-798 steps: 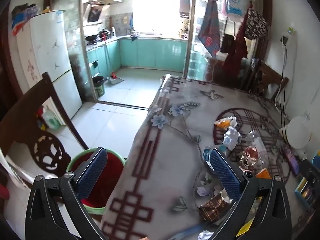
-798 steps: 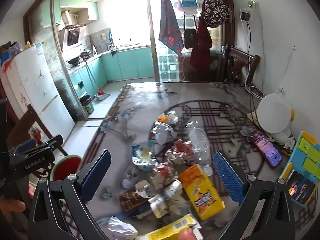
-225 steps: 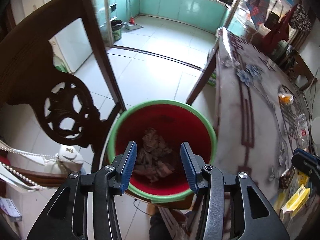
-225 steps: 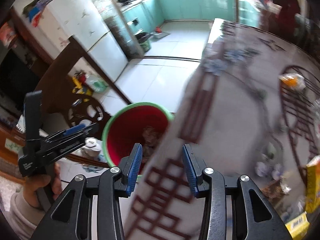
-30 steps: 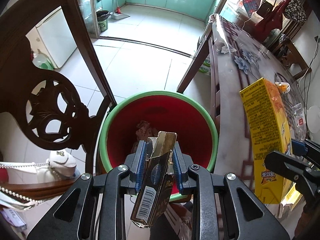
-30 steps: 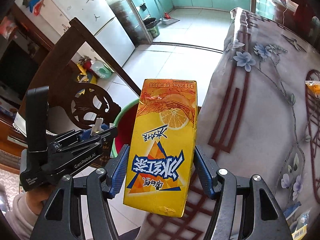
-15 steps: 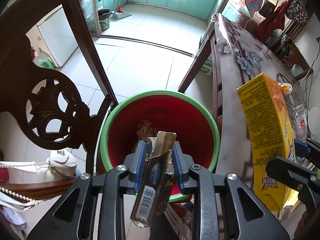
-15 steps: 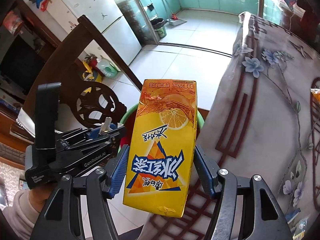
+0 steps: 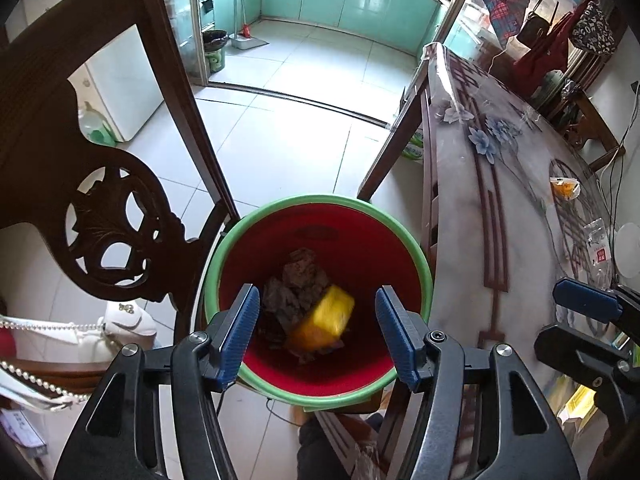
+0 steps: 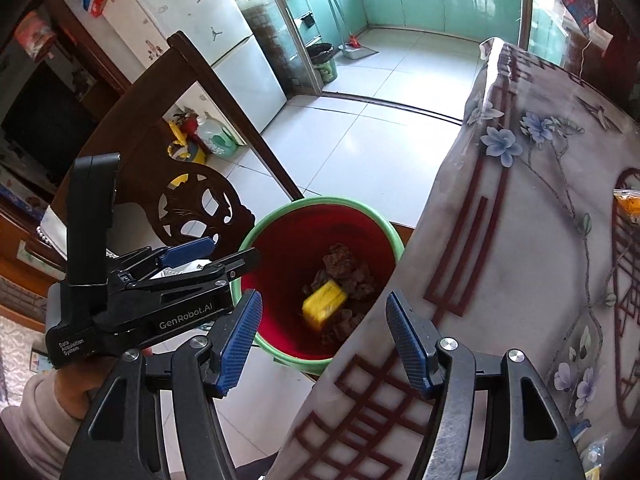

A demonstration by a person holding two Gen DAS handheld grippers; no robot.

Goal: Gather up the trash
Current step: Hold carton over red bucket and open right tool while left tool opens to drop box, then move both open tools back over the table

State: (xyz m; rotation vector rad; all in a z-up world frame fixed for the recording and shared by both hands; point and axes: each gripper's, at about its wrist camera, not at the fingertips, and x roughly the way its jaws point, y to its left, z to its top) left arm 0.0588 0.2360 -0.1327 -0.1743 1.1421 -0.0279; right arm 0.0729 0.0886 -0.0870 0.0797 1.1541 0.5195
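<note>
- The left hand-held gripper (image 9: 316,328) is held over the bin (image 9: 320,394); its jaws are opening, with nothing between them.
- The right hand-held gripper (image 10: 324,332) is seen open and empty at the bench (image 10: 520,280) edge.
- A yellow carton (image 9: 324,322) is seen inside the bin, on dark trash (image 9: 298,284); this much is judged done.
- A wrapper (image 9: 564,189) and other litter are left farther along the bench, so more collecting is judged to remain.

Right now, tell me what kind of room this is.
Likely a home dining area opening onto a kitchen: a covered dining table, a carved wooden chair, a white fridge and teal kitchen cabinets beyond.
</note>
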